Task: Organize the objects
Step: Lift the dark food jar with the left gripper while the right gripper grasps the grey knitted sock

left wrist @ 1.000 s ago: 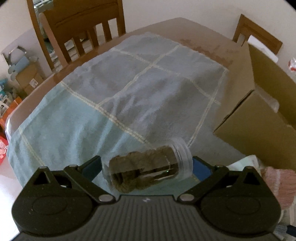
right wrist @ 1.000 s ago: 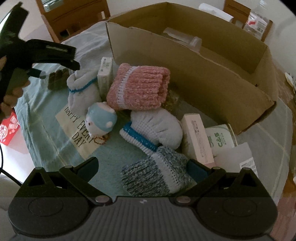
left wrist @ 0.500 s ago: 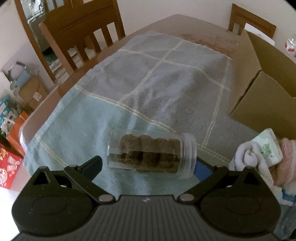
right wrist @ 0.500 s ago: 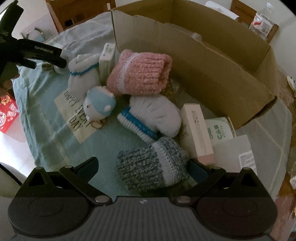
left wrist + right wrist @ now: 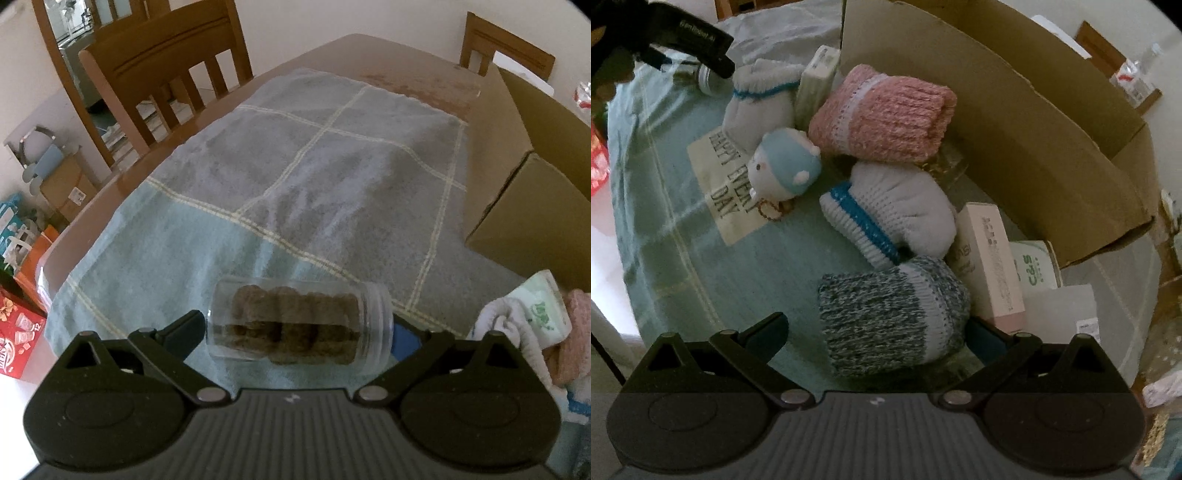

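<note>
Cookie-filled clear plastic jar (image 5: 297, 325) lies on its side between the fingers of the left gripper (image 5: 297, 332), its long axis running straight across the gap from one fingertip to the other, screw lid end toward the right finger. The jaws are closing with the jar between them; the left fingertip sits at the jar's base and the right one at the lid, and whether the pads already press I cannot tell, so I count them as spread wide around it. Because the jar lies end to end in the gap, the grip would land on its two flat ends, not on its round wall.

Out past the jar, a blue-grey checked towel (image 5: 314, 177) covers the wooden table, and a large open cardboard box (image 5: 535, 214) stands to the right.

On the other side, the right gripper (image 5: 877, 328) is also closing, wide apart, over a rolled grey-speckled knitted sock (image 5: 892, 317) that lies between its fingers, with its cuff toward the right finger. Its roll axis also runs across the gap. Beyond it are a white sock with a blue band (image 5: 894, 218), a pink knitted roll (image 5: 886, 114) and the box wall. Each hand looks nearest to its own target.
</note>
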Motion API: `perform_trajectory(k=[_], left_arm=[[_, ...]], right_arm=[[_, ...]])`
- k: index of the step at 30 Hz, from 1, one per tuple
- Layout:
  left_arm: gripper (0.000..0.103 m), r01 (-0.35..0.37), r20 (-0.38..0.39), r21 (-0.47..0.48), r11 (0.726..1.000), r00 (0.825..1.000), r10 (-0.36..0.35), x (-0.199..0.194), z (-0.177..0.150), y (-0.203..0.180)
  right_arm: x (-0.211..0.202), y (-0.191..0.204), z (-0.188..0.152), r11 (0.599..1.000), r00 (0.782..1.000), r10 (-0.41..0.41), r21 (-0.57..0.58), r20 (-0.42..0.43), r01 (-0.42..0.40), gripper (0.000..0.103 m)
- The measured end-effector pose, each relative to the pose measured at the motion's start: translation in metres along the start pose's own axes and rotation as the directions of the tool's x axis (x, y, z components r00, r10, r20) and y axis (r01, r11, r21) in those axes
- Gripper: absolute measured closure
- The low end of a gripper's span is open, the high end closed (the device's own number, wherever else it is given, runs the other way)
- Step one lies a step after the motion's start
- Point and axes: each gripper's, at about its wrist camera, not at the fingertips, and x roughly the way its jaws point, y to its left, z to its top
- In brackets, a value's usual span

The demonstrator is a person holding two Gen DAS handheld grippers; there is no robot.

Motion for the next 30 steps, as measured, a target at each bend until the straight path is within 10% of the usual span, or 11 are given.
perform_trajectory(k=[5,17,30], left_arm=[[0.011,0.008,0.0,0.027,1.0,1.0,-0.008,-0.002,-0.002,-0.002],[0.011,0.04,0.019,0.146,0.989,0.999,-0.043,-0.016,-0.003,-0.007],[0.011,0.084,0.039,0.31,0.947,0.994,-0.101,-0.041,-0.004,-0.017]], right_arm=[[-0.008,-0.004,-0.002,0.999,0.999,-0.048,0.004,0.013,0.048,0.024],[-0.026,-0.015,-0.004,0.999,0.999,-0.004,0.047,0.053,0.001,0.038],[-0.031,-0.016,0.007,0.995,0.996,0.058,0.08,0.072,-0.064,0.028]])
